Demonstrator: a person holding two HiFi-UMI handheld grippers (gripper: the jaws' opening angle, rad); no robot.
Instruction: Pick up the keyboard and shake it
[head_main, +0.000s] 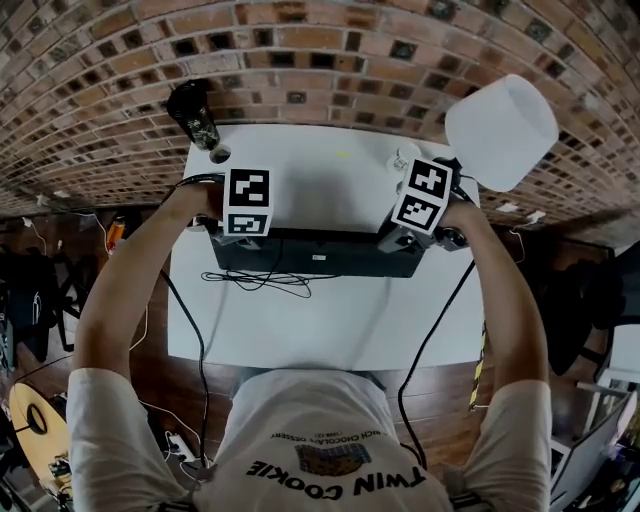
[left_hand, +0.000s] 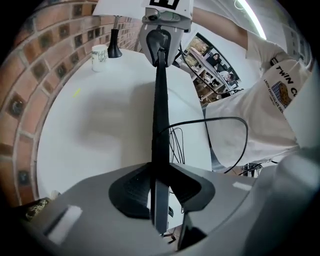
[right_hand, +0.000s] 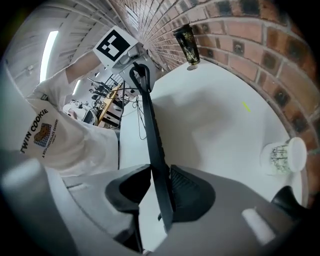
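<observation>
The left claw (left_hand: 160, 186) pinches the keyboard's (head_main: 320, 255) left end, pads pressed on both faces. The right claw (right_hand: 159, 194) pinches the right end the same way. Between the 2 claws the keyboard hangs turned on edge above the white bench (head_main: 330, 325), near its middle. Its cable (head_main: 262, 281) loops on the bench just near of it. A cup (right_hand: 280, 157) stands far right.
</observation>
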